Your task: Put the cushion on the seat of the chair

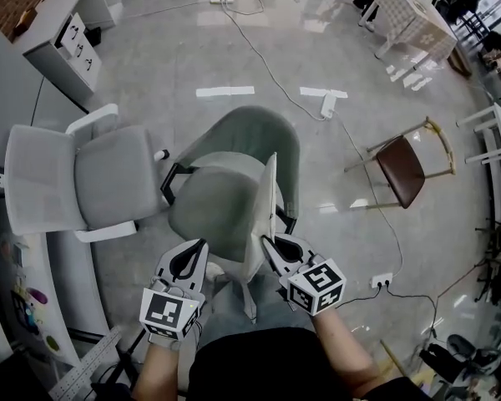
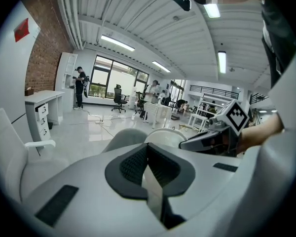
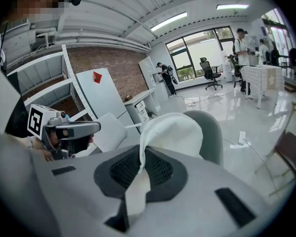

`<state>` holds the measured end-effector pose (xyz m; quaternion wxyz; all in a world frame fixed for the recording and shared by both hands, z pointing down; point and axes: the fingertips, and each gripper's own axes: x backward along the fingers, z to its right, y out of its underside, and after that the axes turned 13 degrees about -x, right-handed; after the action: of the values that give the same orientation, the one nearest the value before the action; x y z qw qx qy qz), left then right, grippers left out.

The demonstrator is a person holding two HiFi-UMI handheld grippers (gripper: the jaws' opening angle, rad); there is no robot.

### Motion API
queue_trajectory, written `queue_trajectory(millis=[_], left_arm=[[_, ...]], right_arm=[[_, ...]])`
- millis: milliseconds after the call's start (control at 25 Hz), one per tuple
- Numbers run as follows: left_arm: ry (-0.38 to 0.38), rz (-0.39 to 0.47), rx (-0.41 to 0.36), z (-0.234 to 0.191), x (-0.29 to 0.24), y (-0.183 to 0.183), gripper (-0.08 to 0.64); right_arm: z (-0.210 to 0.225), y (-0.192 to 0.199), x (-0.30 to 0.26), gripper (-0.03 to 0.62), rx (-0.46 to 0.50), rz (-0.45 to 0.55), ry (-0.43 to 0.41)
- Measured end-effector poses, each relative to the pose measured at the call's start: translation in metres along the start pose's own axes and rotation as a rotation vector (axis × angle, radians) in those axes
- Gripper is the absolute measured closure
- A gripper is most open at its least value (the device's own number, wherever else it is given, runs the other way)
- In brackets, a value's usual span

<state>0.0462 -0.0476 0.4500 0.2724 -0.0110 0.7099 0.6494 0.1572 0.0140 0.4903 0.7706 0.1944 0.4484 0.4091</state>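
Left gripper (image 1: 198,249): closest in, at lower left of the head view. Its jaws are pressed together on a thin pale strip of the cushion's near edge, and its marker cube faces up.
Right gripper (image 1: 268,242): level with the left one and a little apart from it. Its jaws are clamped on a fold of the cushion's pale fabric, and its cube is tipped to the right.
Hands and forearms: both come in from the bottom edge, side by side. The grippers angle forward and somewhat down towards the chair.
Cushion (image 1: 221,215): pale grey-green and held between the two grippers by its near edge. It hangs over the seat with its right side standing up steeply. From above it seems to rest on the seat, though contact is not clear.
Chair (image 1: 250,128): green, with a rounded back curving behind the cushion and dark legs showing at the left.
White office chair (image 1: 108,178): just left of the green chair.
Brown chair (image 1: 401,170): well apart on the right.
Cable (image 1: 275,73): runs across the glossy floor beyond the green chair.
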Motion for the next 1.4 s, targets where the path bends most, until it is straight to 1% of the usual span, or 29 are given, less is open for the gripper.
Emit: queue_trajectory(millis=[360,560,760,960,1120,1400], left_arm=[[0.049,-0.066,0.010,0.003,-0.008,0.029,0.549],[0.085,-0.096,0.010,0.009,-0.011,0.042,0.549],[0.109,-0.113,0.023,0.015,-0.016,0.051,0.549],[0.128,-0.121,0.025,0.020,-0.018,0.057,0.549],[0.133,-0.127,0.030,0.023,-0.018,0.059,0.549],[0.127,-0.139,0.044,0.027,-0.012,0.069,0.549]], right_arm=[[0.033,0.038,-0.015,0.561,-0.092,-0.049,0.070],[0.049,0.063,-0.017,0.561,-0.124,-0.079,0.114],[0.065,0.082,-0.013,0.561,-0.168,-0.096,0.165],[0.074,0.098,-0.009,0.561,-0.186,-0.118,0.201],[0.077,0.104,-0.010,0.561,-0.205,-0.115,0.202],[0.072,0.103,-0.020,0.561,-0.206,-0.116,0.189]])
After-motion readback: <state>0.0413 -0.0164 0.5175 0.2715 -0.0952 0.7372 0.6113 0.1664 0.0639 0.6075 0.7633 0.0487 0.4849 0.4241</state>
